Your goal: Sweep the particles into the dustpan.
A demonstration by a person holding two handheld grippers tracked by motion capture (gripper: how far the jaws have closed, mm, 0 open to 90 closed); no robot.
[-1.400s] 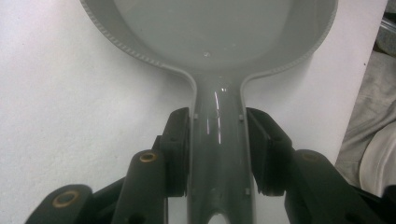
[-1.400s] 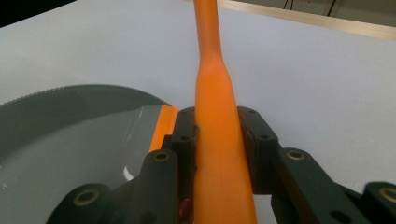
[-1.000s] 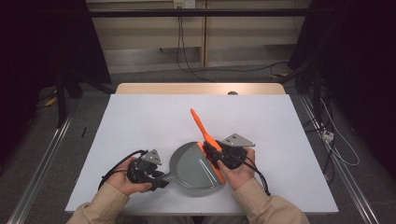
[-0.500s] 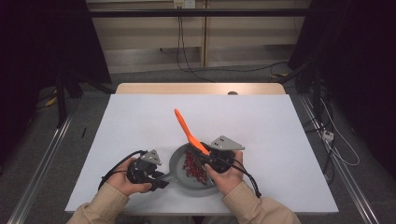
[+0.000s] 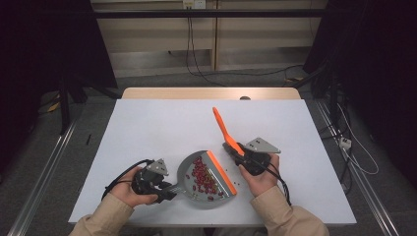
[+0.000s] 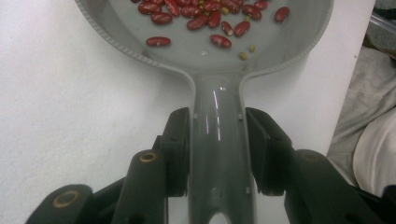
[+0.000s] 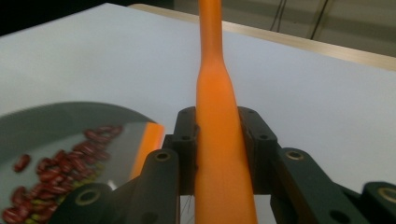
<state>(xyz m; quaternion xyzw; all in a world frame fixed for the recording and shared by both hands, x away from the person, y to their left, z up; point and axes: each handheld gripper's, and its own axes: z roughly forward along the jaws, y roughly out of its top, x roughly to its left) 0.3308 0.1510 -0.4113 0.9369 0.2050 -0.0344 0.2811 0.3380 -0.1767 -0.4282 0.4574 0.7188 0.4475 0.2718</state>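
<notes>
Both claws grip: left claw (image 5: 164, 189) clamps the dustpan (image 5: 196, 189) handle, right claw (image 5: 235, 153) the upward-angled orange brush (image 5: 223, 127).

The dustpan (image 5: 201, 181) rests on the surface (image 5: 162, 128) near its front edge, beans (image 5: 201, 174) inside it, the left gripper (image 5: 164, 189) on its handle at left, the brush (image 5: 225, 129) to its right in the right gripper (image 5: 235, 152)
</notes>
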